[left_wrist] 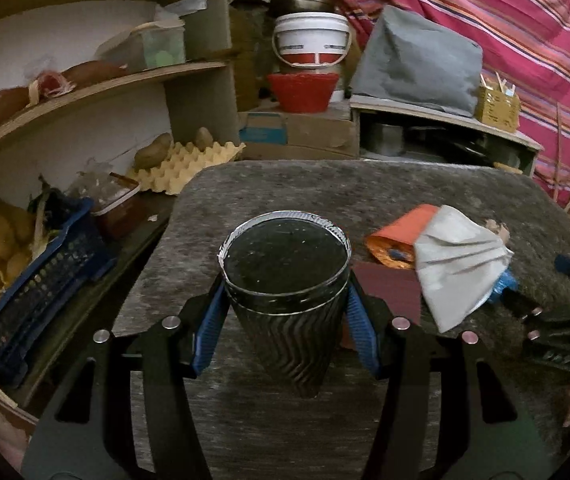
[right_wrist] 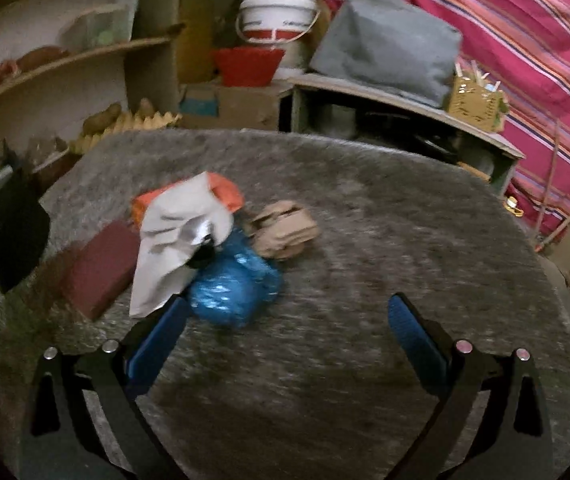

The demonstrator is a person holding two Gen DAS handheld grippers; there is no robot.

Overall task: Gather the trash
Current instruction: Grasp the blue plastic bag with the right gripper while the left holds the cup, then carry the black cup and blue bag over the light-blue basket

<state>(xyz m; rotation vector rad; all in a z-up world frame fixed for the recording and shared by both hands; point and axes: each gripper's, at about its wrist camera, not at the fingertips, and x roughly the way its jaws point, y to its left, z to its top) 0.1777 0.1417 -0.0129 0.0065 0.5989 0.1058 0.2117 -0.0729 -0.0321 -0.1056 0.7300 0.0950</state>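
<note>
My left gripper [left_wrist: 285,308] has its blue pads clamped on the black ribbed cup [left_wrist: 285,300], held upright above the table [left_wrist: 365,184] near its left edge, mouth up and long axis vertical, presumably to receive trash. My right gripper [right_wrist: 285,336] is spread wide and empty, low over the near edge. The pile lies toward the table's centre: white paper [right_wrist: 173,248], blue wrapper [right_wrist: 233,288], tan crumple [right_wrist: 285,232], orange packet [right_wrist: 227,194].

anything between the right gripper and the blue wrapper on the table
Nothing visible. The open right gripper faces the blue wrapper across bare table; the white paper only overlaps the wrapper's far left edge.
</note>
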